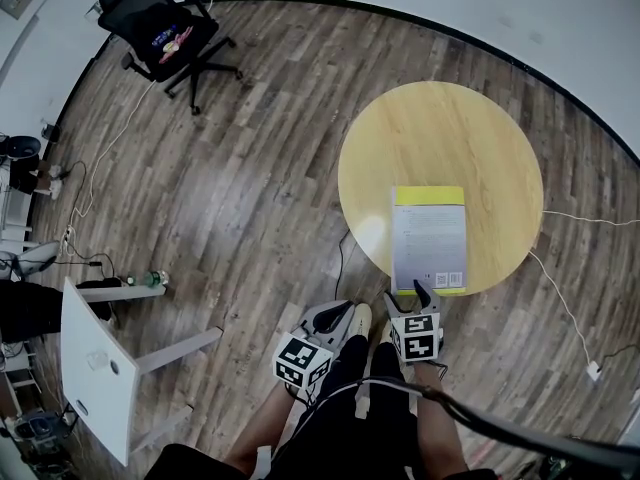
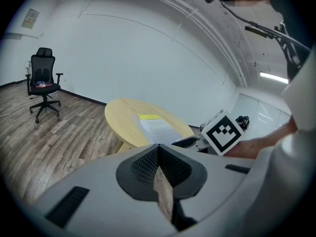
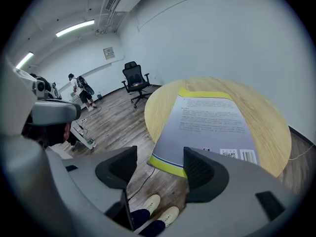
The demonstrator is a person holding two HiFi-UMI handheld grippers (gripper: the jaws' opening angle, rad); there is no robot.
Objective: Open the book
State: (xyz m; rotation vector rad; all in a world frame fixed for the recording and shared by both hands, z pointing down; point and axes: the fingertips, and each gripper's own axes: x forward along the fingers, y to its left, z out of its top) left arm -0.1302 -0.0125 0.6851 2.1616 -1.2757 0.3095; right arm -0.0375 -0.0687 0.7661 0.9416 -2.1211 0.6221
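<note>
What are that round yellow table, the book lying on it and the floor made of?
The round pale-yellow table: likely wood or laminate, faint grain, soft sheen. The grey-and-yellow book: paper, with a smooth, probably coated printed cover. The brown plank floor: wood or wood-look laminate, streaked boards.

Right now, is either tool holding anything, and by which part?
Nothing is held. The right tool stands open at the book's near edge; the left tool is shut, empty.

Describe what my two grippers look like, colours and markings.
The left gripper and right gripper are light grey plastic shells with dark, textured pads. Each carries a white cube printed with black square markers.
</note>
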